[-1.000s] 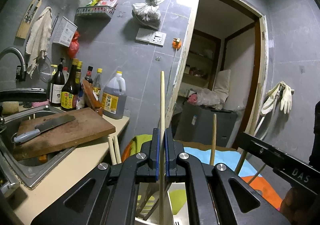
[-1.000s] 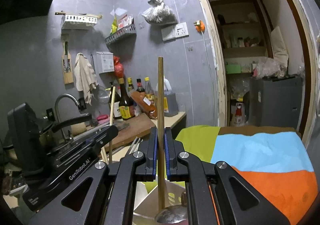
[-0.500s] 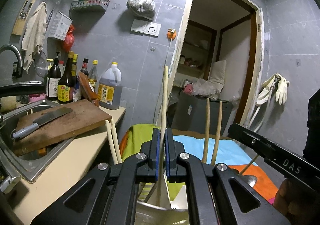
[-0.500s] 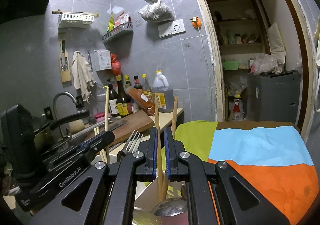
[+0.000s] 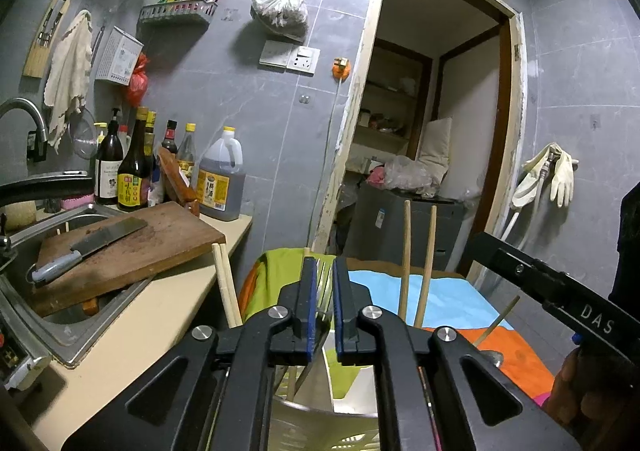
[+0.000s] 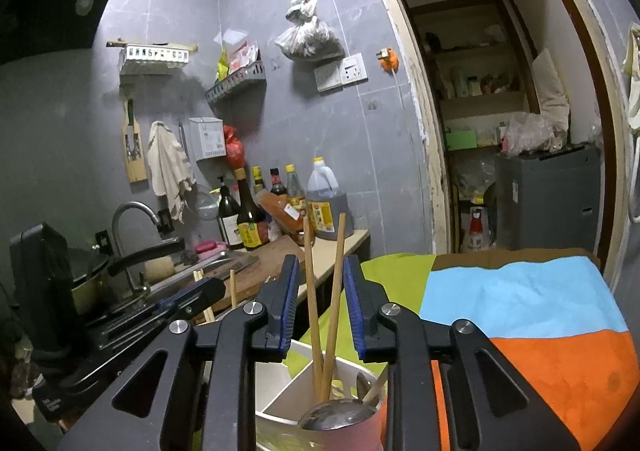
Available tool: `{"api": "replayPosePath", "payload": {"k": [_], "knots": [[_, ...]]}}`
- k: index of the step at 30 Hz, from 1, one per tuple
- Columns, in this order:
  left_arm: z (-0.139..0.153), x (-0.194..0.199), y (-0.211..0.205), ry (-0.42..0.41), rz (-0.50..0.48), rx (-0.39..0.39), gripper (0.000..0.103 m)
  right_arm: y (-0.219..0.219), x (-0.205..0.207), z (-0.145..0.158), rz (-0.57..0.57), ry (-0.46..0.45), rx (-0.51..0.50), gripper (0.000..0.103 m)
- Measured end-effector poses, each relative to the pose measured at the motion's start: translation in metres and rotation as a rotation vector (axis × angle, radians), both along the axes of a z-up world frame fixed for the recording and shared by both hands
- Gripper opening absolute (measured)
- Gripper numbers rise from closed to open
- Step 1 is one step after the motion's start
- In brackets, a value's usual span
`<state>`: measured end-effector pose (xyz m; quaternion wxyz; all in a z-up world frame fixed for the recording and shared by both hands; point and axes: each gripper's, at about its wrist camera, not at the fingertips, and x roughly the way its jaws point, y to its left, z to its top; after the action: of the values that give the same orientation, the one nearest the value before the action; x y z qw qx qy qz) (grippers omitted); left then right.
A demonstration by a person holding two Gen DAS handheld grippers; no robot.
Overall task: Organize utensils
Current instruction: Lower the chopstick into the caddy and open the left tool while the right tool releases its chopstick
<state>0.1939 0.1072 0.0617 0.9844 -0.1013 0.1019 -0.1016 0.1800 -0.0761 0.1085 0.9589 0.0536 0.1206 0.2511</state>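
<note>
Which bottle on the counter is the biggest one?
The jug with the yellow cap and a handle, at the right end of the row of bottles. It is wide and squarish; the others are thin with narrow necks.

Counter (image 5: 132, 315): cutting board (image 5: 120, 247) w/ cleaver (image 5: 86, 249), bottles (image 5: 132, 167).

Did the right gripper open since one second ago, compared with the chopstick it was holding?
Yes. The right gripper was shut on one chopstick; now its jaws stand apart, and two chopsticks stand loose between them in the white holder.
</note>
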Motion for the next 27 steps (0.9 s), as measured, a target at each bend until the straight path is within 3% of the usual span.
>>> {"api": "replayPosePath", "payload": {"k": [6, 10, 15, 19, 22, 27], "knots": [[0.006, -0.004, -0.001, -0.011, 0.003, -0.014, 0.027, -0.006, -0.005, 0.005, -0.019, -0.031, -0.005, 0.029], [0.012, -0.007, -0.002, -0.015, 0.009, -0.01, 0.033, -0.011, -0.008, 0.007, -0.035, -0.051, 0.002, 0.043], [0.018, -0.016, -0.004, -0.016, 0.017, -0.013, 0.049, -0.021, -0.017, 0.01, -0.069, -0.077, -0.003, 0.054], [0.019, -0.024, -0.008, -0.014, 0.048, 0.004, 0.063, -0.033, -0.029, 0.01, -0.103, -0.091, -0.023, 0.074], [0.019, -0.029, -0.012, -0.001, 0.041, 0.019, 0.069, -0.044, -0.037, 0.01, -0.139, -0.091, -0.043, 0.075], [0.017, -0.042, -0.021, 0.012, 0.015, 0.029, 0.079, -0.067, -0.053, 0.01, -0.179, -0.073, -0.042, 0.086]]}}
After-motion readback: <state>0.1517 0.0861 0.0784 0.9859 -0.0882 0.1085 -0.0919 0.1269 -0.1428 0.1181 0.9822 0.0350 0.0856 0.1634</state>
